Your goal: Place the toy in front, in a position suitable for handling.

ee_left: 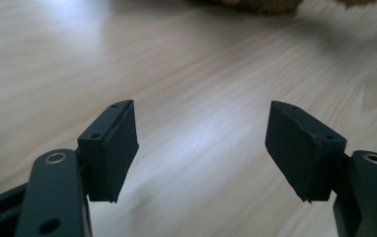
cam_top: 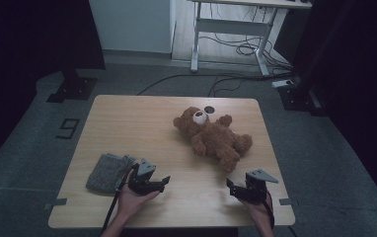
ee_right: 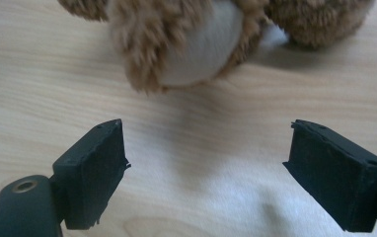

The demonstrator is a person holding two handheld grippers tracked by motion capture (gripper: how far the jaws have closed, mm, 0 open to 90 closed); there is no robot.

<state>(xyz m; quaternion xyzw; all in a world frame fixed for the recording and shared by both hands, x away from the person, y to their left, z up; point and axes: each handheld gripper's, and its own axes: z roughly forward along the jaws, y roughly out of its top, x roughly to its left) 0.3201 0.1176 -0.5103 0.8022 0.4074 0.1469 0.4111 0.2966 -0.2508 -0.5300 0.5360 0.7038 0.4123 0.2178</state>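
Right claw (ee_right: 206,163) (agape) before teddy bear (ee_right: 201,44), head cropped.

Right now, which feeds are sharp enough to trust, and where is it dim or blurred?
High view: dim and dark at the edges, yet the teddy bear and grey cloth read clearly. Left gripper view: bright, the table smeared soft. Right gripper view: the bear's foot fairly sharp, a soft shadow beneath it.
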